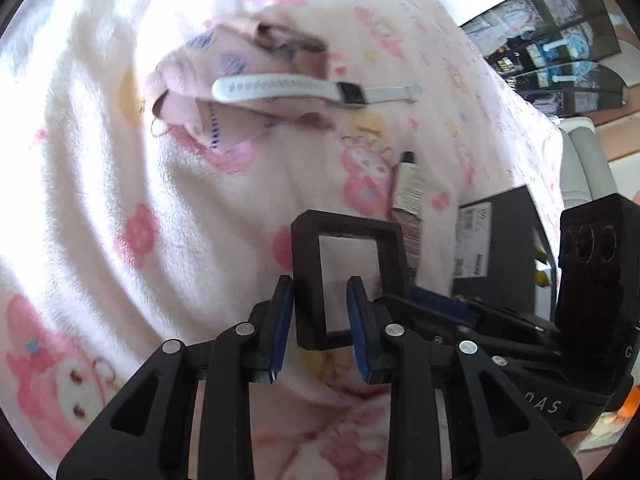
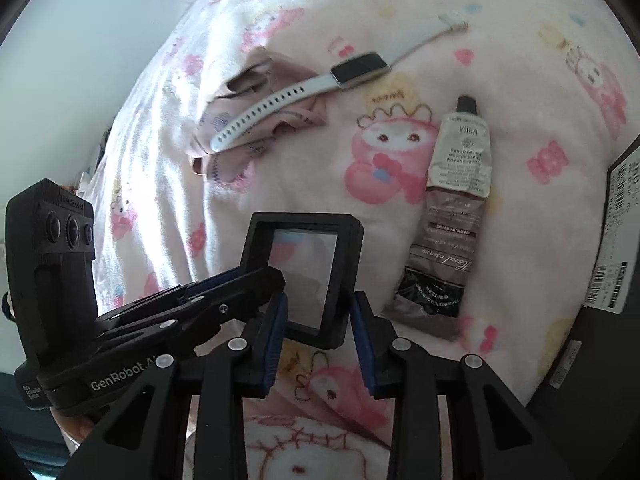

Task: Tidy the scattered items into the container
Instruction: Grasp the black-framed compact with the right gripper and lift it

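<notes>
A small black square frame with a clear film pane lies tilted on the pink cartoon blanket. My left gripper straddles the frame's left bar. One pad sits just outside the bar, the other over the film, and a gap shows beside the bar. My right gripper straddles the frame's right bar the same way, with film showing between its pads. Farther off lie a white-strapped watch and a hand cream tube.
The watch rests partly on a crumpled pink cloth. A black box with barcode labels sits at the blanket's right edge, past the tube. A dark shelf unit stands beyond the bed.
</notes>
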